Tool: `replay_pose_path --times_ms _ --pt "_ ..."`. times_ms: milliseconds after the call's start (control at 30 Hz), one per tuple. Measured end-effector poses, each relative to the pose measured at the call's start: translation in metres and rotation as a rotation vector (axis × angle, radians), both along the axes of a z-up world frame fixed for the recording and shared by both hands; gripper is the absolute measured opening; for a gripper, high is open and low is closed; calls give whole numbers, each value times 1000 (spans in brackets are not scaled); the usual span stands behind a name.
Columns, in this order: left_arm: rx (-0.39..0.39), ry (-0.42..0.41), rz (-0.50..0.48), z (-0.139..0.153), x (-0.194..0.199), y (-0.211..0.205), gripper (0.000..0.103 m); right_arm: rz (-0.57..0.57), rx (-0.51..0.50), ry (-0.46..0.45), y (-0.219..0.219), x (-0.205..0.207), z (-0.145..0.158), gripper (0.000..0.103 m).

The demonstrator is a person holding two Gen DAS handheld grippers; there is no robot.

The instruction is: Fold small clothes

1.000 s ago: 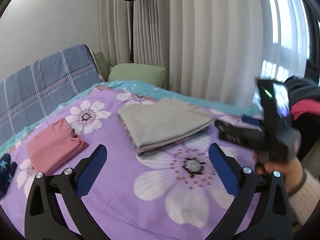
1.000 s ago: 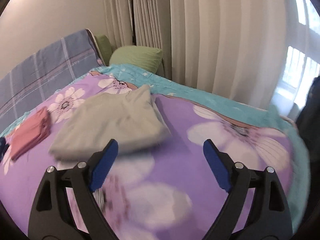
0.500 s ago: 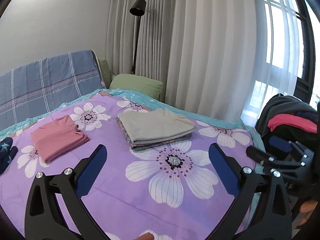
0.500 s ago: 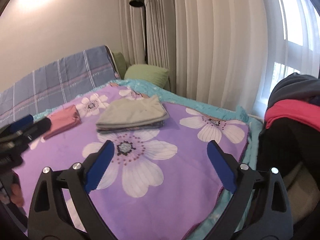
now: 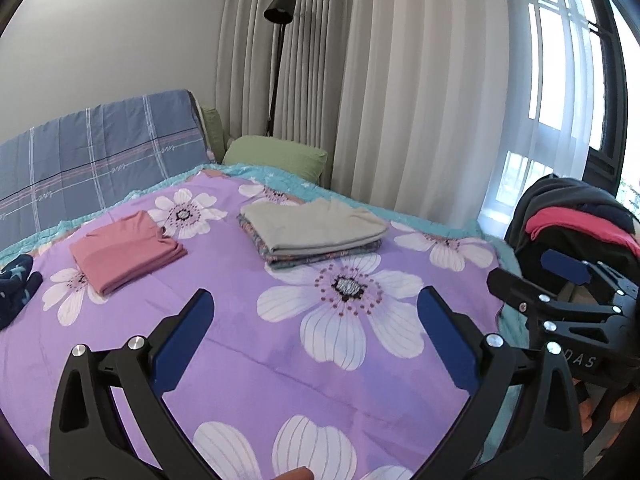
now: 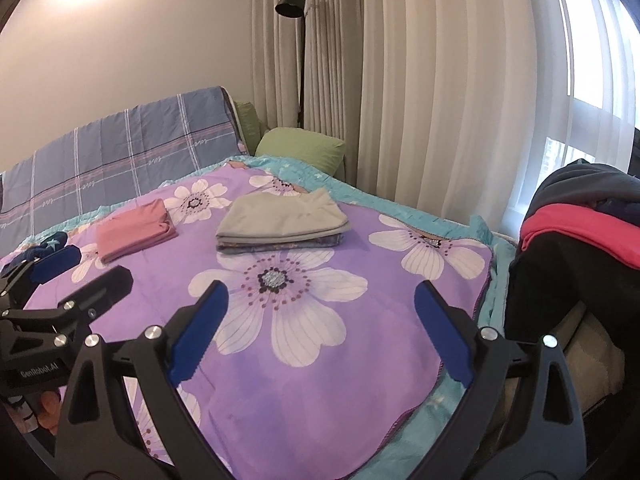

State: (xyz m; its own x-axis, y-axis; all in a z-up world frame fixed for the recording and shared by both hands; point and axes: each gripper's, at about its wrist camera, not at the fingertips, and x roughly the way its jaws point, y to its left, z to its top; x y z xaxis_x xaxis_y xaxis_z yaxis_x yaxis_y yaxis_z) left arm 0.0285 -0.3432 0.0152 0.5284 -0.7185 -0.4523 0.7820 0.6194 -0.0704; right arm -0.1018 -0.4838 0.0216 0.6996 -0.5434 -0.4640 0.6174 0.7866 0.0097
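Both tongs are held empty above the purple floral bedspread (image 5: 248, 344), w/ jaws spread wide apart: left gripper (image 5: 314, 320) and right gripper (image 6: 320, 320), whose jaws have just been opening, nothing between them. 2 folded lots are laid well apart toward the headboard, prob. to keep the near side free as work area: a grey folded garment stack (image 6: 280, 220) and a pink folded top (image 6: 134, 229). Unfolded dark and red clothes (image 6: 580, 224) are heaped at the right, off the bed; likely next.
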Motion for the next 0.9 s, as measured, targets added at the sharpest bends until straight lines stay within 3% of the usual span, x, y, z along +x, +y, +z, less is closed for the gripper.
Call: replay_pose_path --times_ms 333,900 --pt "-28 28 1 2 3 7 102 -21 -4 12 0 2 -3 96" --pt "-25 9 -3 4 -1 14 102 -9 -5 38 9 7 -11 96"
